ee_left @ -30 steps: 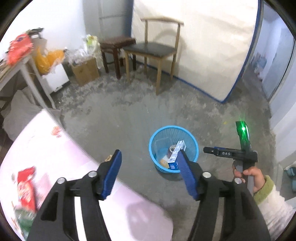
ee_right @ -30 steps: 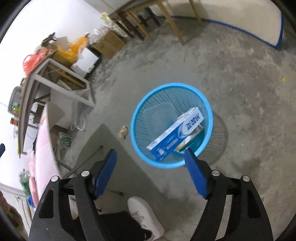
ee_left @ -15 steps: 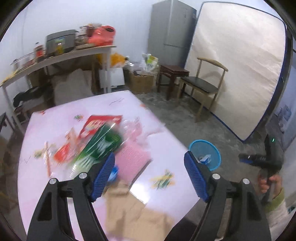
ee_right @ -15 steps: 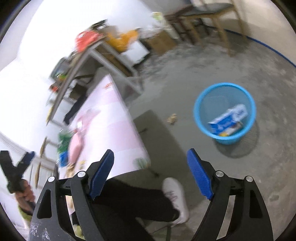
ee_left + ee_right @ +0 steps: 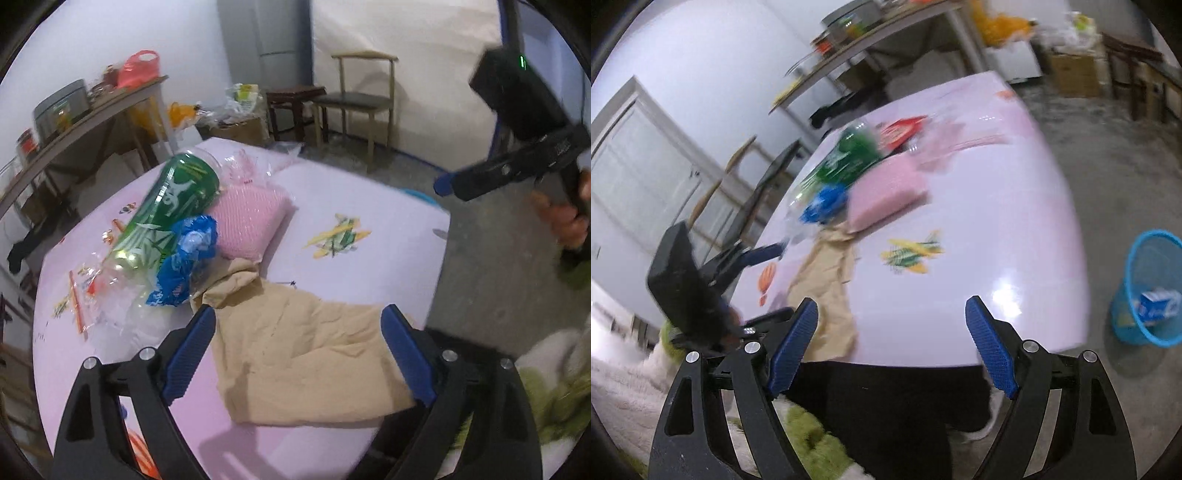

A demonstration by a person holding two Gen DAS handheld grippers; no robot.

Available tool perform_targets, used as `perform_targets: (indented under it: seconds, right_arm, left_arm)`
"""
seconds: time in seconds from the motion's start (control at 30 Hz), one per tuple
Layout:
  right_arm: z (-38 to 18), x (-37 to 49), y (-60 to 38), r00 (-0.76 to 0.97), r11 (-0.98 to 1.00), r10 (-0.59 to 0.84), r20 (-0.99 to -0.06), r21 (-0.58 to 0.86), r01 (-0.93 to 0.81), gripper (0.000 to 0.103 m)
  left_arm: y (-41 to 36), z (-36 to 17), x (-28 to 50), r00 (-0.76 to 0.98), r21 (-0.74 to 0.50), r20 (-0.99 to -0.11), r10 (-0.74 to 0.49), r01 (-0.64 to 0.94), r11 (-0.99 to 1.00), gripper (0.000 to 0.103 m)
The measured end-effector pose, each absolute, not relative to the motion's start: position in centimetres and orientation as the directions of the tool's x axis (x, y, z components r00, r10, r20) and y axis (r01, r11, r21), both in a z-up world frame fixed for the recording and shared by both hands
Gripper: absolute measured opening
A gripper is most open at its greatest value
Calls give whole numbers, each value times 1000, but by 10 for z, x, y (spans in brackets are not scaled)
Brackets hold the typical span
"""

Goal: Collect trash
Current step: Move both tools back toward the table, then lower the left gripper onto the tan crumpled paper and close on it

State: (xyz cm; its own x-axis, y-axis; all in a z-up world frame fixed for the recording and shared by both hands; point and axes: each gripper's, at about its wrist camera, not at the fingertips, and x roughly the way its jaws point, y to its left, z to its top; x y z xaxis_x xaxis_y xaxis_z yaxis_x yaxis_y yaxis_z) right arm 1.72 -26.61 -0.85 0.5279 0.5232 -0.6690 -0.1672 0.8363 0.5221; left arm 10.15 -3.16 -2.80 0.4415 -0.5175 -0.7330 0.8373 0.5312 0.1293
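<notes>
On the pink table [image 5: 388, 258] lies a pile of trash: a green bottle [image 5: 173, 206], a crumpled blue wrapper [image 5: 188, 254], a pink mesh pad [image 5: 251, 221], a clear plastic bag [image 5: 92, 295] and a flat tan paper bag [image 5: 295, 350]. My left gripper [image 5: 297, 332] hovers over the tan bag with its jaws opening, and the pads touch nothing. My right gripper [image 5: 892, 325] is open and empty above the table's near edge [image 5: 960, 354]. The blue mesh basket [image 5: 1152, 288] stands on the floor at the right with a blue-and-white box [image 5: 1158, 308] inside.
A wooden chair [image 5: 354, 99], a dark stool [image 5: 291, 99] and a mattress [image 5: 406, 55] stand by the far wall. A cluttered side table [image 5: 92, 114] and a cardboard box [image 5: 240, 129] are at the left. The person's dark trousers [image 5: 886, 406] are below the table edge.
Both views swung from the basket on the floor to the table. The left gripper came down close over the trash pile and its jaws spread wider. The basket is now at the right view's edge.
</notes>
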Motion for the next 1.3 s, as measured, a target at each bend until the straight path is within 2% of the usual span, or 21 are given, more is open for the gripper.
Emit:
perform_targets:
  seconds: [0.27,0.43,0.47,0.57,0.73,0.83,0.87,0.9,1.1,1.3]
  right_arm:
    - [-9,26,-225,465,829,554,-690,506,-236,79]
    - [-12,30,-220,452,824,561,-694,519,-226,79]
    - [-12,31,-219,449,823,562,-694,522,-223,79]
    - [-12,33,-218,446,821,565,-694,527,-220,79]
    - [-10,34,-216,452,819,567,-689,532,-215,79]
    - [-8,33,-216,458,816,569,-683,538,-212,79]
    - [-8,32,-215,460,816,569,-682,539,-211,79]
    - [-7,31,-215,462,816,569,-681,539,-210,79]
    - [-2,29,-216,473,820,560,-680,535,-203,79]
    - [0,32,-214,475,813,569,-671,546,-203,79]
  left_arm:
    - [-40,-55,128,388,174,-775,-498,890,422,89]
    - [-37,-64,145,299,55,-794,-529,903,427,86]
    - [-35,-65,150,277,19,-795,-540,901,434,81]
    - [-31,-65,153,291,16,-785,-547,892,451,71]
    - [-24,-61,157,334,18,-779,-531,858,513,45]
    - [-20,-61,157,365,35,-774,-518,840,541,23]
    - [-18,-61,156,376,42,-773,-512,835,549,11]
    - [-17,-60,154,384,47,-774,-504,828,558,7]
    - [-3,-49,126,431,79,-751,-500,811,580,4]
    - [16,-18,101,418,-1,-717,-557,799,601,4]
